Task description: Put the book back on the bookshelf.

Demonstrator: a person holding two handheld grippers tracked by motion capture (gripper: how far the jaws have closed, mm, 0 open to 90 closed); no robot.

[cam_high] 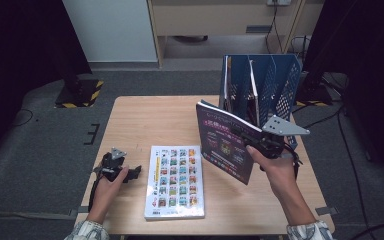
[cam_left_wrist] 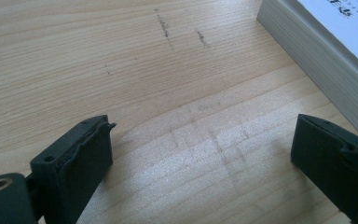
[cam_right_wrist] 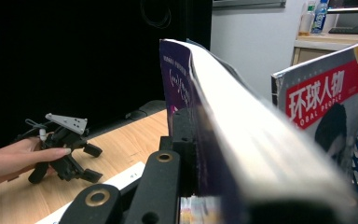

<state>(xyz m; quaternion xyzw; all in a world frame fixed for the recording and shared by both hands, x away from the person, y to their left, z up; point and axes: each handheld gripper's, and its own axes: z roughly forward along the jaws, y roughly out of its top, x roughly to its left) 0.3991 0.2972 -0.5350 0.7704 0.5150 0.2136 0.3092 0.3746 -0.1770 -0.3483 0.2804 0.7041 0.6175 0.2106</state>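
My right gripper (cam_high: 240, 132) is shut on a thick purple-covered book (cam_high: 224, 142) and holds it on edge above the table's right half, just in front of a blue file rack (cam_high: 275, 85). In the right gripper view the book (cam_right_wrist: 179, 84) stands clamped between the jaws, page edges facing the camera; the far jaw is hidden behind it. A white book with a grid of small pictures (cam_high: 175, 182) lies flat near the front edge. My left gripper (cam_high: 132, 171) rests on the table left of that book, jaws open (cam_left_wrist: 200, 154) with bare wood between them.
The wooden table (cam_high: 145, 120) has free room at its back left. The rack's slots hold a magazine with a red title (cam_right_wrist: 317, 93). The white book's page edge (cam_left_wrist: 317, 56) lies close to the left gripper. Dark stands flank the table.
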